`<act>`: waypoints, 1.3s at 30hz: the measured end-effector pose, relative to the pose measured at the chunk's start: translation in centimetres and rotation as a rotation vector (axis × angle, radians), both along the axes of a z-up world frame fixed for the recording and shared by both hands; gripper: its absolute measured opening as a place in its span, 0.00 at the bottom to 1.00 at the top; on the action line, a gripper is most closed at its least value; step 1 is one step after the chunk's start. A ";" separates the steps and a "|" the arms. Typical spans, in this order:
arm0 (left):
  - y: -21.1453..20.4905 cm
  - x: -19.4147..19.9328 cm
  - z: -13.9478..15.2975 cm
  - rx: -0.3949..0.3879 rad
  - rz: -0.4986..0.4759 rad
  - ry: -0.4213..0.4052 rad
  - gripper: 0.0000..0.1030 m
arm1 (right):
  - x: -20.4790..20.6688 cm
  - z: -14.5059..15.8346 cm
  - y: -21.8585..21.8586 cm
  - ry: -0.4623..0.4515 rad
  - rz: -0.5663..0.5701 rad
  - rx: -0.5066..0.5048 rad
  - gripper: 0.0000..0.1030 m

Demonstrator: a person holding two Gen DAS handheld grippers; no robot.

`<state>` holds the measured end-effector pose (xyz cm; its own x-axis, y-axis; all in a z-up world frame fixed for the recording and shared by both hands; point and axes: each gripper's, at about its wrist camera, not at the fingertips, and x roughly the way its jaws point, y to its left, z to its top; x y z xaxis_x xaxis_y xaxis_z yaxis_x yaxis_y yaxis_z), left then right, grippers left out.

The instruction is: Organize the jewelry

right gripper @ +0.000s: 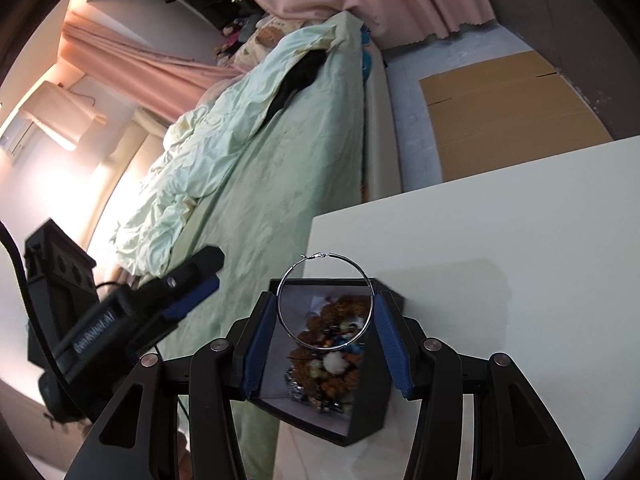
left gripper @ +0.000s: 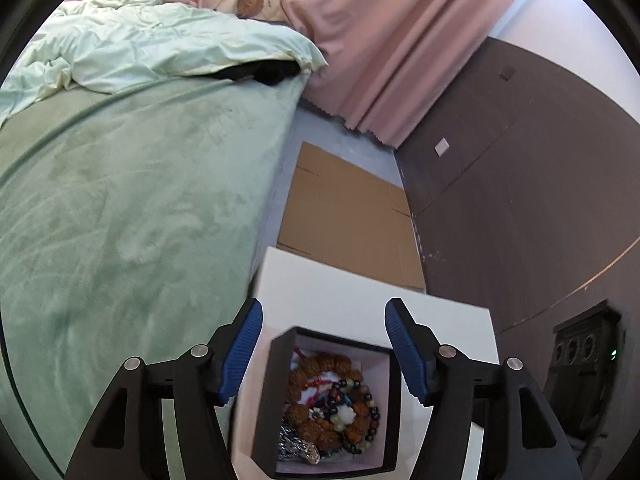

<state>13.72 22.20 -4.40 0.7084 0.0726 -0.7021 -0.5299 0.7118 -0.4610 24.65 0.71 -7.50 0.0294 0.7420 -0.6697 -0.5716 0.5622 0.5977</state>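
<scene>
A black open box [left gripper: 267, 392] with a white inside sits on the white table [left gripper: 340, 280] and holds a pile of bead bracelets [left gripper: 336, 404]. My left gripper [left gripper: 324, 354] is open and empty, its blue pads either side of the box, above it. In the right wrist view the same box [right gripper: 368, 412] with the bracelets [right gripper: 328, 356] lies below my right gripper [right gripper: 325, 312], which is shut on a large silver hoop earring [right gripper: 304, 265] held between its blue pads over the box. The left gripper [right gripper: 188, 288] shows at the left.
A bed with a green cover [left gripper: 120, 200] and a pale duvet [left gripper: 152, 40] runs along the table's left. Flattened cardboard [left gripper: 344, 216] lies on the floor beyond the table. Pink curtains [left gripper: 380, 48] and a brown wall [left gripper: 520, 184] stand behind.
</scene>
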 end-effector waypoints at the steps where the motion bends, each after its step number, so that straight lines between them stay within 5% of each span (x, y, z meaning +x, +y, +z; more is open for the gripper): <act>1: 0.4 -0.2 0.1 -0.004 0.012 -0.004 0.63 | -0.1 -0.1 0.4 0.002 0.007 -0.002 0.50; 16: 2.7 -1.4 0.7 -0.023 0.073 -0.031 0.63 | -0.1 -2.4 2.8 0.137 0.076 0.004 0.57; 25: 1.2 -2.2 1.0 -0.001 0.047 -0.024 0.63 | 0.3 -0.5 -1.8 0.079 0.001 0.004 0.59; 32: -1.2 -3.0 1.3 0.104 0.034 0.025 0.64 | -0.1 1.6 -5.7 0.017 -0.047 0.013 0.59; 39: -3.3 -4.3 2.0 0.154 -0.009 0.007 0.88 | -1.6 3.0 -8.6 -0.067 -0.080 -0.025 0.59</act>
